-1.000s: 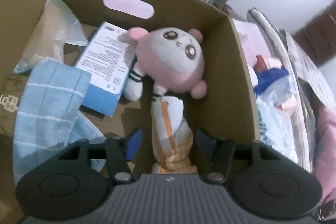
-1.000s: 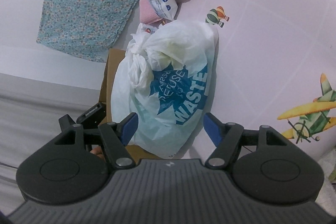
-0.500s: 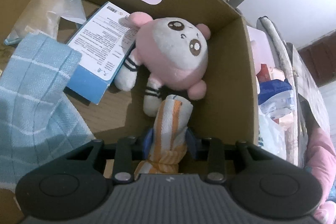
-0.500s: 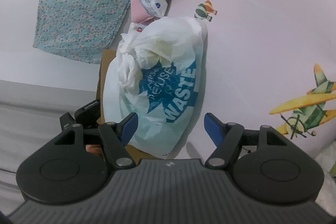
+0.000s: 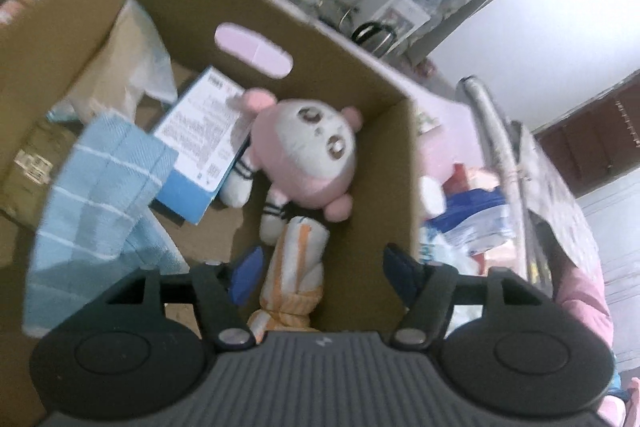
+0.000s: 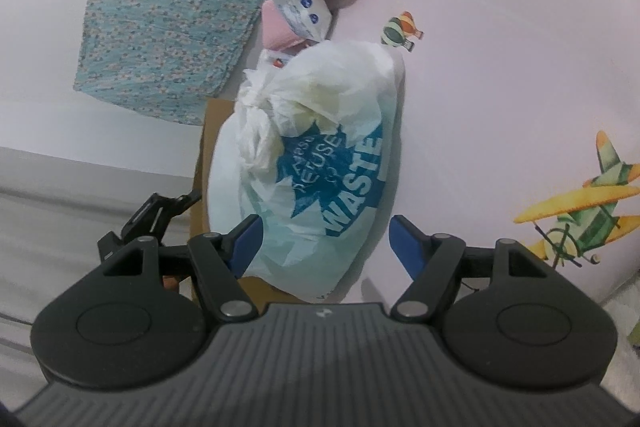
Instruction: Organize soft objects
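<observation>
While the left gripper (image 5: 320, 263) hangs over the cardboard box (image 5: 380, 163), its jaws have just been opening and stand spread beside the rolled orange-striped cloth (image 5: 298, 259), which lies near the pink plush toy (image 5: 308, 155). Spread too, the right gripper (image 6: 322, 241) hovers at a white plastic bag (image 6: 316, 163).
</observation>
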A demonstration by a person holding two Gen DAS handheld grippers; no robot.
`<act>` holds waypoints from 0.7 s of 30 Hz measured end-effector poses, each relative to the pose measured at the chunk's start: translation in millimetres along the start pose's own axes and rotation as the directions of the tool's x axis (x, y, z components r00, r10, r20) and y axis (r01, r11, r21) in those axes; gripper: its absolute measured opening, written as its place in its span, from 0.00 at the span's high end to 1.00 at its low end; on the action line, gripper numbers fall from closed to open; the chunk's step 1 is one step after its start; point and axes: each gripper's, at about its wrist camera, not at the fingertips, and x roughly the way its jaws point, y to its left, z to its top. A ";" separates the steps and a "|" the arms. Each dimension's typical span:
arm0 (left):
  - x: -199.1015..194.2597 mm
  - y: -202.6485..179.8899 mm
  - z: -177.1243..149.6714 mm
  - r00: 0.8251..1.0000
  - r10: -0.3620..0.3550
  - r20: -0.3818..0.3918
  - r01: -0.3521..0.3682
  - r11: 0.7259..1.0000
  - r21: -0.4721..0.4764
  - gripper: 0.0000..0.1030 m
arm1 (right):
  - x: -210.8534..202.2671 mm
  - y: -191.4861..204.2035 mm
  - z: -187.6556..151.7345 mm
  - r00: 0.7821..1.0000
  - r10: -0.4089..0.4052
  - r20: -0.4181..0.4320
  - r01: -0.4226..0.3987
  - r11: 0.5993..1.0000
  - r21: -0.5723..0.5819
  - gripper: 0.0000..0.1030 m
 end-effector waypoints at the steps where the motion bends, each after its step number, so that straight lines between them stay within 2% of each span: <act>1: -8.3 -3.5 -2.0 1.000 -0.007 0.015 0.007 1.000 0.013 0.31 | -1.5 0.4 -0.1 1.000 0.006 0.004 -0.006 1.000 -0.005 0.32; 8: -59.6 -37.9 -21.7 0.996 -0.024 0.086 0.010 0.989 0.151 0.26 | -10.9 4.6 2.7 0.999 0.038 0.029 -0.037 0.998 -0.043 0.32; 11: -78.1 -63.3 -33.8 0.994 -0.003 0.113 -0.027 0.964 0.266 0.22 | -15.4 8.8 5.3 0.998 0.054 0.043 -0.051 0.996 -0.071 0.32; 14: -85.5 -88.9 -42.7 0.994 0.007 0.107 -0.045 0.935 0.351 0.20 | -19.3 12.9 10.1 0.996 0.066 0.062 -0.060 0.993 -0.104 0.32; 21: -76.1 -146.8 -55.4 0.998 0.015 0.063 -0.043 0.882 0.470 0.16 | -21.3 20.3 27.4 0.992 0.090 0.086 -0.076 0.986 -0.147 0.32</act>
